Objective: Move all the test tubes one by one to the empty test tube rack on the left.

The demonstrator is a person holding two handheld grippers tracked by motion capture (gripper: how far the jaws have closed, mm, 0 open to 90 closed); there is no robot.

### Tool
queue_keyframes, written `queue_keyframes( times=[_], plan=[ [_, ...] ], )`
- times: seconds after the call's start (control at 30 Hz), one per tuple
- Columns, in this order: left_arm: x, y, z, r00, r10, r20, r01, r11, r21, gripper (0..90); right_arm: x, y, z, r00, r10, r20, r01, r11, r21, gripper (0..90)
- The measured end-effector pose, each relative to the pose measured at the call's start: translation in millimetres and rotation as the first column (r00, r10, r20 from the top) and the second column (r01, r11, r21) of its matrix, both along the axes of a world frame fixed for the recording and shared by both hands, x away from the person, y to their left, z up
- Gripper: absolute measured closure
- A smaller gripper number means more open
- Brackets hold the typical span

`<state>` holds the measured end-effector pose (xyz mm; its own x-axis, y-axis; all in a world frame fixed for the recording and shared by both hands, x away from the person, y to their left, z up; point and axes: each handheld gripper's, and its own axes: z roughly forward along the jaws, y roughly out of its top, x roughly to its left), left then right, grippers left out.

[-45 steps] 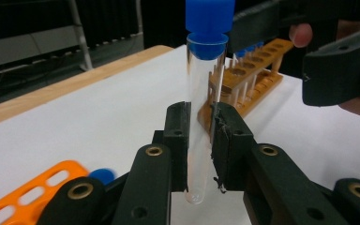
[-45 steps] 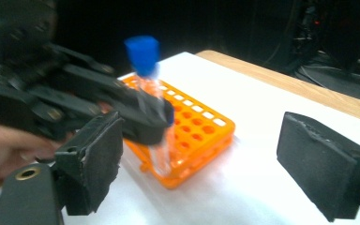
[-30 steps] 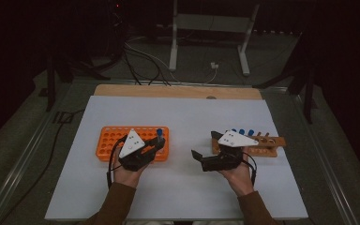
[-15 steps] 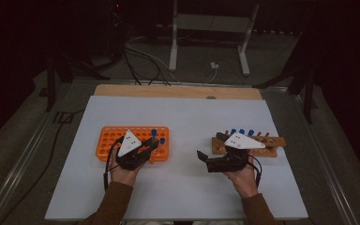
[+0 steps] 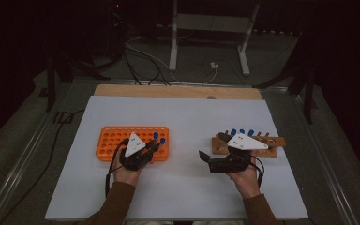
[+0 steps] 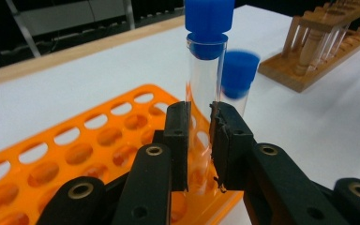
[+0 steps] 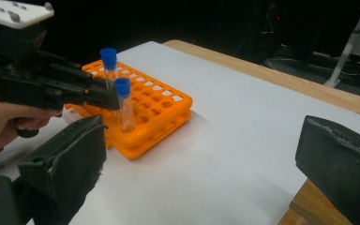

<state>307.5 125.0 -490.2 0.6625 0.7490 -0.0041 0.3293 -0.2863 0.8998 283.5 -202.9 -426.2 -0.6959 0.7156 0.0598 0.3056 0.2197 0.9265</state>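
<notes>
Tube (image 6: pixel 205 93) | clamped by left gripper (image 6: pixel 199 140) fingers, over orange rack (image 6: pixel 75 159) | right gripper (image 7: pixel 192 159) fingers spread, empty

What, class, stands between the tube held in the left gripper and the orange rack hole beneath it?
Nothing visible does. The left gripper is shut on the clear blue-capped tube, whose lower end already sits in the orange plastic rack. A second blue-capped tube stands beside it, not beneath.
</notes>
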Motion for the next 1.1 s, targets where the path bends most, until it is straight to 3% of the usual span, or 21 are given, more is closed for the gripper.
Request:
queue_keyframes(
  times=[0.43,0.67,0.7,0.83,0.97,1.1],
  plan=[
    [-1.3,-4.3,-10.2,0.9990,0.003,-0.044,0.000,0.9976,0.069,78.2,-0.5,-1.9,0.1,1.0000,0.003,0.004,-0.003,1.000,0.003,2.2],
    [0.0,-1.1,-10.4,0.9981,0.004,-0.061,-0.001,0.9991,0.043,77.4,-0.1,-2.6,-0.5,1.0000,0.001,0.001,-0.002,1.000,0.004,2.2],
    [0.5,-0.4,-10.4,0.9978,0.004,-0.066,-0.001,0.9994,0.035,76.4,0.0,-2.3,-0.8,1.0000,0.003,0.002,-0.003,1.000,0.003,2.3],
    [1.0,3.7,-8.3,0.9972,0.002,-0.075,-0.001,1.0000,0.006,58.6,0.2,-1.8,-1.3,1.0000,0.005,0.000,-0.005,1.000,0.002,2.2],
    [0.2,9.3,-2.6,0.9952,0.001,-0.098,-0.004,0.9995,-0.031,51.6,0.5,-2.2,-1.5,1.0000,0.004,-0.001,-0.004,1.000,0.003,2.2],
    [-3.0,14.5,3.4,0.9963,0.007,-0.085,-0.011,0.9989,-0.045,45.8,0.5,-2.2,-1.3,1.0000,0.003,0.000,-0.003,1.000,0.003,2.2]
  ],
)
